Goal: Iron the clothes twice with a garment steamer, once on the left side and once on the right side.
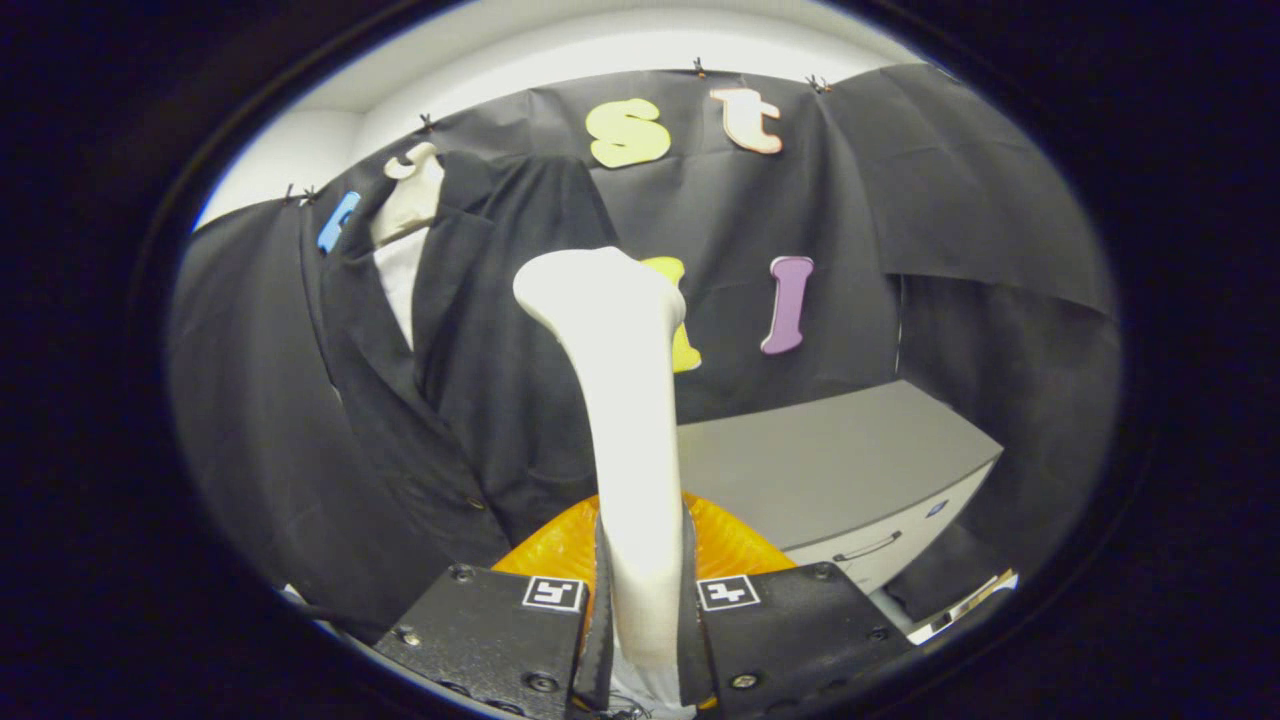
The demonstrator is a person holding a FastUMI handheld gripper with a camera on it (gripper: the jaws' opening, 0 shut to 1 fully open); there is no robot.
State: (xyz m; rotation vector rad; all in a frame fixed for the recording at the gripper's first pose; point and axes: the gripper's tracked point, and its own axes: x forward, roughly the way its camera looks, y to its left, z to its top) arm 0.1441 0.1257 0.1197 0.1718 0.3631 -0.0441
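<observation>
Gripper [645, 610] clenched on steamer [625, 420] handle, head raised toward the jacket [470, 380] hanging just left of it, ready for a pass.

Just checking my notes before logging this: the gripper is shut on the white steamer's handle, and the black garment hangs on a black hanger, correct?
Not quite. The gripper is indeed shut on the steamer handle, but in the gripper view the black garment hangs on a white hanger, not a black one.
</observation>
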